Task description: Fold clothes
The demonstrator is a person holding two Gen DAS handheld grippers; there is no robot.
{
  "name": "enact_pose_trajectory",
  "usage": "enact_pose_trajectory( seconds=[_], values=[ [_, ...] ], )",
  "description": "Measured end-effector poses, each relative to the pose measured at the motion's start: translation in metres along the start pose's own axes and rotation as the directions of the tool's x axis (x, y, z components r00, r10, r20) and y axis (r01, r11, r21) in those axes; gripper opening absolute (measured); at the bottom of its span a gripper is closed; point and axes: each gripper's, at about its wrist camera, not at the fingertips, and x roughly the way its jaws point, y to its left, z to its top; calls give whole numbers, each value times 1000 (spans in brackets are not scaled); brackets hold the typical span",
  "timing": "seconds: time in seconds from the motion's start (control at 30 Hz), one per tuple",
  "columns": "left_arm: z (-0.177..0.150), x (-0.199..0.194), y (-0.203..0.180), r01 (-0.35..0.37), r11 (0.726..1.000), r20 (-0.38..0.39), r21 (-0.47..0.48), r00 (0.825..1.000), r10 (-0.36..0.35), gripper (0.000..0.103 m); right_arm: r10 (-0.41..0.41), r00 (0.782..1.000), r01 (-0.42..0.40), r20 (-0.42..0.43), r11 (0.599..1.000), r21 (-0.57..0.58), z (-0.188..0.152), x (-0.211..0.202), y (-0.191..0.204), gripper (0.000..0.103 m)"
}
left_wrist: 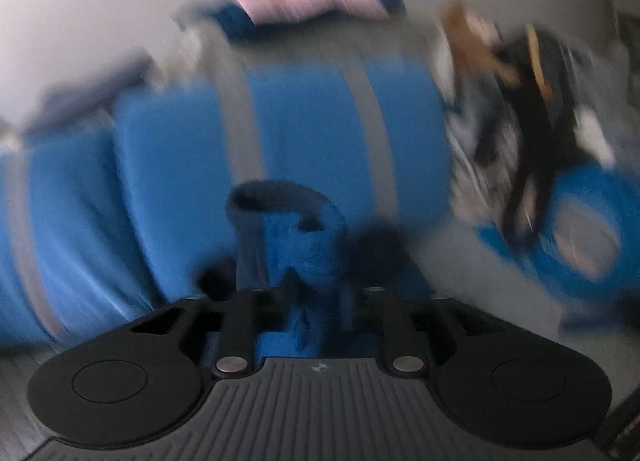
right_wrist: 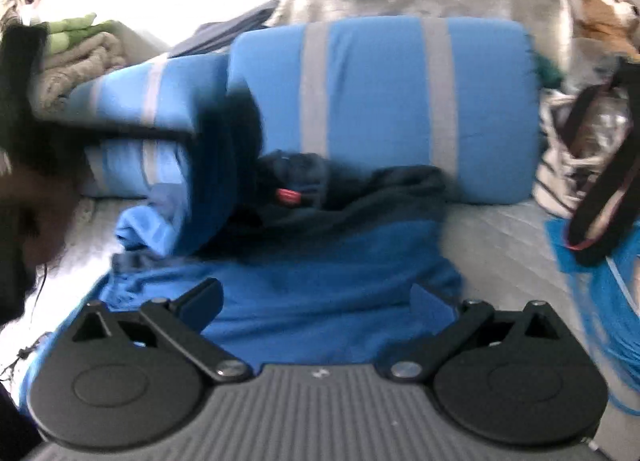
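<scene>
Bed (right_wrist: 500,245), grey quilted cover, carries everything. Blue garment (right_wrist: 320,301) with dark collar lies flat at centre, spread toward 6 o'clock. Blue pillow with grey stripes (right_wrist: 380,101) at 12 o'clock, upright behind the garment. Second striped blue pillow (right_wrist: 132,101) at 10 o'clock, beside the first. Folded beige and green blankets (right_wrist: 76,53) further out at 10. Bag with black strap (right_wrist: 592,181) at 3 o'clock. Plush toy (right_wrist: 608,17) at 1–2 o'clock. Views blurred.

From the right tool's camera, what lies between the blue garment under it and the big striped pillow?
In the right wrist view, a dark navy garment bunched between blue garment and striped pillow.
</scene>
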Motion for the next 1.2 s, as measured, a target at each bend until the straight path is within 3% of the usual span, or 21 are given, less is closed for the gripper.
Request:
enact_pose_trajectory(
  seconds=[0.03,0.07,0.17,0.27,0.4,0.53,0.63,0.73,0.9,1.07,1.17,1.2],
  values=[
    [-11,12,-12,30,999,-42,15,999,-29,64,-14,1000,14,-7,1000,8,-3,-3,-7,103],
    [-21,20,-21,59,998,-70,23,996,-57,70,-27,1000,28,-13,1000,15,-5,-6,-15,103],
    [-42,26,-30,115,993,-96,-5,989,-114,71,-51,998,53,-39,997,56,-13,-5,-33,103],
    [-42,16,-16,151,987,-97,-57,983,-156,72,-42,997,48,-57,994,100,-16,0,-49,103],
    [-36,-10,12,93,995,-40,-40,995,-95,72,27,998,-16,-64,985,170,-17,15,-64,103],
    [-44,-37,55,-18,998,27,-63,999,20,73,167,983,-141,-77,954,265,-17,45,-74,102],
    [-61,-48,86,-97,986,70,-135,992,107,73,272,957,-208,-102,887,413,-22,78,-84,98],
    [-86,-59,118,-168,955,84,-245,978,193,73,325,937,-208,-126,812,545,-30,110,-93,94],
    [-111,-67,157,-264,906,4,-331,960,281,73,355,922,-143,-156,686,713,-42,147,-102,84],
    [-122,-73,171,-328,892,-12,-310,940,341,73,365,910,-45,-196,557,829,-52,170,-104,71],
    [-124,-75,175,-334,886,-18,-321,938,347,73,346,909,16,-233,528,849,-54,181,-100,65],
    [-123,-75,176,-333,886,-17,-322,938,347,73,328,912,41,-245,523,852,-54,183,-99,54]
  ],
)
